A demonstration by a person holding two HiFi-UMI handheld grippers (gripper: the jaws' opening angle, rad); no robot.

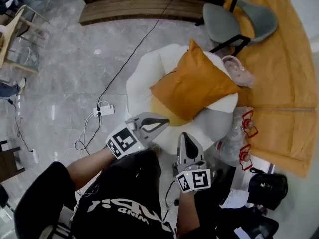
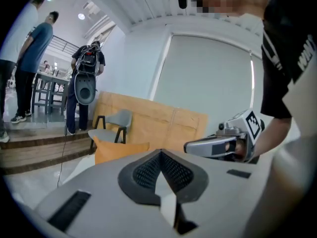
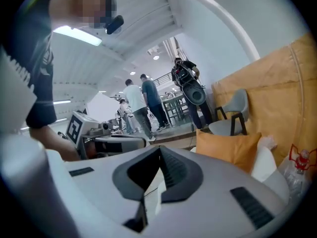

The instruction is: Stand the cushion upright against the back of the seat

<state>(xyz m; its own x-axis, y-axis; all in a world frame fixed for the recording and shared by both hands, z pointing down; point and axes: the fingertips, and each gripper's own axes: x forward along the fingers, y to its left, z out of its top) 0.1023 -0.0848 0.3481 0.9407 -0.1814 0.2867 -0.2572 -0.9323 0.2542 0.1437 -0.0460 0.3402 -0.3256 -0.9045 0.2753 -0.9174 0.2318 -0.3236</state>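
Observation:
An orange cushion (image 1: 194, 83) stands tilted on the white armchair (image 1: 144, 76), its top corner leaning on the chair's back. Both grippers are held up in front of the chair, apart from the cushion. My left gripper (image 1: 164, 122) is shut with nothing between its jaws and points at the seat's front edge. To its right, my right gripper (image 1: 184, 135) is also shut and empty. In the left gripper view the cushion (image 2: 119, 150) shows beyond the closed jaws, with the right gripper (image 2: 218, 145) alongside. In the right gripper view the cushion (image 3: 230, 148) stands against the white back.
A grey chair (image 1: 224, 24) stands behind the armchair on an orange-brown panel (image 1: 281, 83). A pink soft thing (image 1: 240, 71) lies by the armchair's right side, plastic bags (image 1: 234, 141) below it. A power strip (image 1: 103, 111) with cables lies on the floor at left. People (image 3: 143, 103) stand in the background.

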